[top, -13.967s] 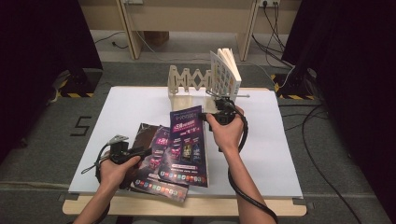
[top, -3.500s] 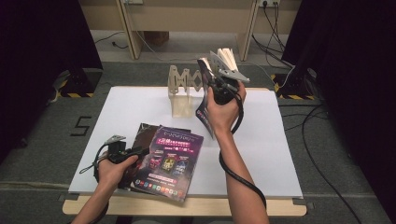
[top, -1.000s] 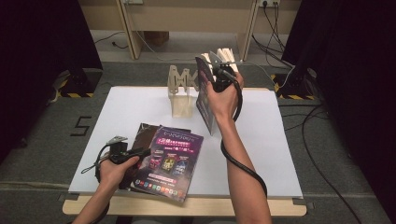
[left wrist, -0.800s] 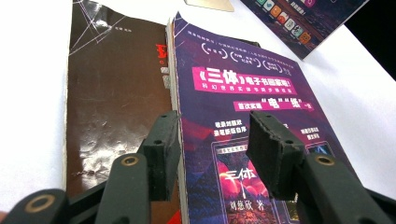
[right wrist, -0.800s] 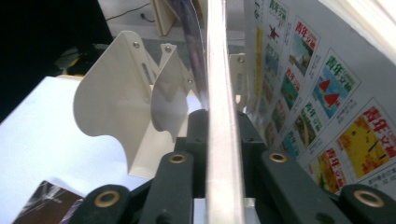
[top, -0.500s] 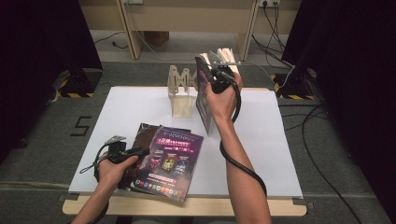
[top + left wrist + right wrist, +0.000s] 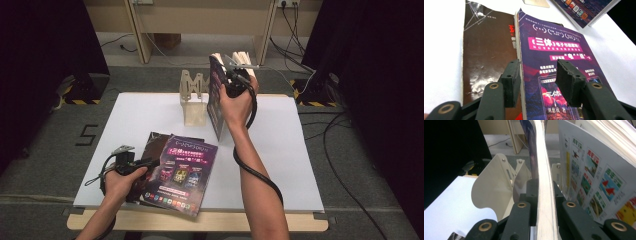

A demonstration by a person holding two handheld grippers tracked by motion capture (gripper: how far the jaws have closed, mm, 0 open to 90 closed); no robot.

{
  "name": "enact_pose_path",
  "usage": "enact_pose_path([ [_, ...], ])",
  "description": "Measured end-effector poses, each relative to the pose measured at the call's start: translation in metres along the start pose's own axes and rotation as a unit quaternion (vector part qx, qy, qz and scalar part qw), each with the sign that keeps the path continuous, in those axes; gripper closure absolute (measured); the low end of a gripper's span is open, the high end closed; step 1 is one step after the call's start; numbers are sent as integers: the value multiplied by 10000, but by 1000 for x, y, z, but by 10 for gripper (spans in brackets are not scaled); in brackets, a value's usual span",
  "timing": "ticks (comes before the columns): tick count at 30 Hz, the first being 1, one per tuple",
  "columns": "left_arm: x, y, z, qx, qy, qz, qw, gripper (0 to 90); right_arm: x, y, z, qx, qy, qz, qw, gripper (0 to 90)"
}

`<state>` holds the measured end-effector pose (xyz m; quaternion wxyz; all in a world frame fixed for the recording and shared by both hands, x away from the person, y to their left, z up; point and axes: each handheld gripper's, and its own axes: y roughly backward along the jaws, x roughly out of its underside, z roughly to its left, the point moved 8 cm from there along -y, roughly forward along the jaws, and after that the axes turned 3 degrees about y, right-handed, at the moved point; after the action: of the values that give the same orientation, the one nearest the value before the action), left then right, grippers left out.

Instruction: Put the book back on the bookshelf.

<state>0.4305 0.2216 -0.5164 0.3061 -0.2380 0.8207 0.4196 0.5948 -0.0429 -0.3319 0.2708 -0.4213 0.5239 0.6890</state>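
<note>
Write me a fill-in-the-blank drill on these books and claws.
1. The right claw is shut on an upright ____.
2. The purple book on the table lies partly on top of a ____ book.
3. The left claw, jaws apart, hangs over the ____ book.
4. The rack stands on the ____ table.

Missing: book; brown; purple; white

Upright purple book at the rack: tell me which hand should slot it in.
Right. The right gripper is shut on the upright purple book beside the rack. The left gripper hangs open over the flat purple book near the table's front edge.
</note>
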Motion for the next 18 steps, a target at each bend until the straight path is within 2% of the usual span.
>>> enact_pose_path([
  [10, 0, 1, 1, 14, 13, 31, 10000, 529, -4, -21, 4, 109, 20, -93, 9999, 829],
  [18, 1, 0, 1, 16, -20, 13, 10000, 530, -5, -25, 3, 161, 1, -191, 9997, 828],
])
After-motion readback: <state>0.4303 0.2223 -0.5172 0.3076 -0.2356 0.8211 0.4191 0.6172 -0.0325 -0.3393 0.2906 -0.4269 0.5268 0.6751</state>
